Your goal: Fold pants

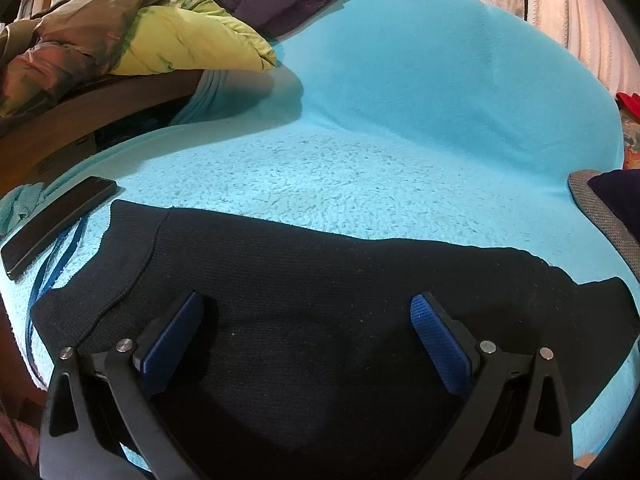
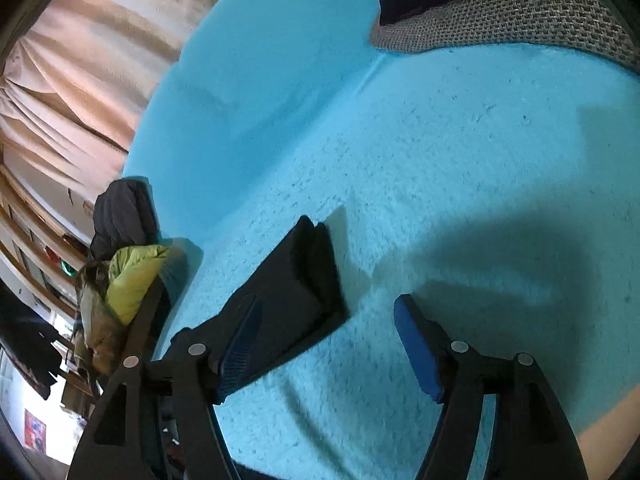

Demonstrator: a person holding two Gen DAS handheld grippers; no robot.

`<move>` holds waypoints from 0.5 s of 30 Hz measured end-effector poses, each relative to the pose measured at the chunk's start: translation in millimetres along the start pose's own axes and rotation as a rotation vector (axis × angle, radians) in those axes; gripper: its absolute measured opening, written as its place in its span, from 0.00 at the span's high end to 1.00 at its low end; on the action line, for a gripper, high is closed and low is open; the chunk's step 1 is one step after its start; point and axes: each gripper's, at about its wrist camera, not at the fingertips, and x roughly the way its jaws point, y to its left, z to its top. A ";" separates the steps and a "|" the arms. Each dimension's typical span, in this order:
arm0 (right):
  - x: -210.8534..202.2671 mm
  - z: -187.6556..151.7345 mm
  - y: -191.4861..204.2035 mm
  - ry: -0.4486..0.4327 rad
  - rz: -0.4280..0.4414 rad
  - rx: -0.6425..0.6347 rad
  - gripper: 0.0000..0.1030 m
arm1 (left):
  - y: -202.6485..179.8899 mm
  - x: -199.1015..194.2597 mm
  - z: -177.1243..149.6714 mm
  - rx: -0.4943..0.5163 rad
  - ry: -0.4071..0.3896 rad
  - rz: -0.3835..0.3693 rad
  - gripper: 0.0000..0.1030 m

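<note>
The black pants lie flat across a turquoise fleece blanket on a sofa. My left gripper hovers just over the middle of the pants, jaws wide open and empty. In the right wrist view the end of the pants shows as a layered fold at lower left. My right gripper is open and empty, its left finger over the fabric and its right finger over bare blanket.
A black phone and a blue cord lie left of the pants. A pile of jackets, yellow-green and dark, sits on the left armrest. A grey woven cushion lies at the right end of the sofa.
</note>
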 end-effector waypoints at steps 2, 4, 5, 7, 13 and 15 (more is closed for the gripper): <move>1.3 -2.7 7.8 0.015 -0.036 -0.053 0.25 | 0.0 -0.3 0.0 -0.001 0.001 0.000 0.00; 4.8 -6.3 19.6 0.028 -0.074 -0.116 0.18 | -1.1 -0.3 -0.1 0.006 0.003 0.005 0.00; 5.2 -8.0 24.2 0.030 -0.092 -0.137 0.16 | -1.0 -0.4 -0.2 0.008 0.005 0.004 0.00; 10.3 -14.0 36.5 0.034 -0.162 -0.206 0.13 | -0.1 -0.9 0.1 0.004 0.008 -0.003 0.00; 17.5 -44.6 53.1 -0.007 -0.273 -0.396 0.00 | -7.2 -0.1 -2.0 0.063 0.024 0.039 0.00; 17.9 -50.4 55.3 -0.007 -0.295 -0.449 0.00 | -3.1 -1.5 -0.9 0.053 0.032 0.013 0.00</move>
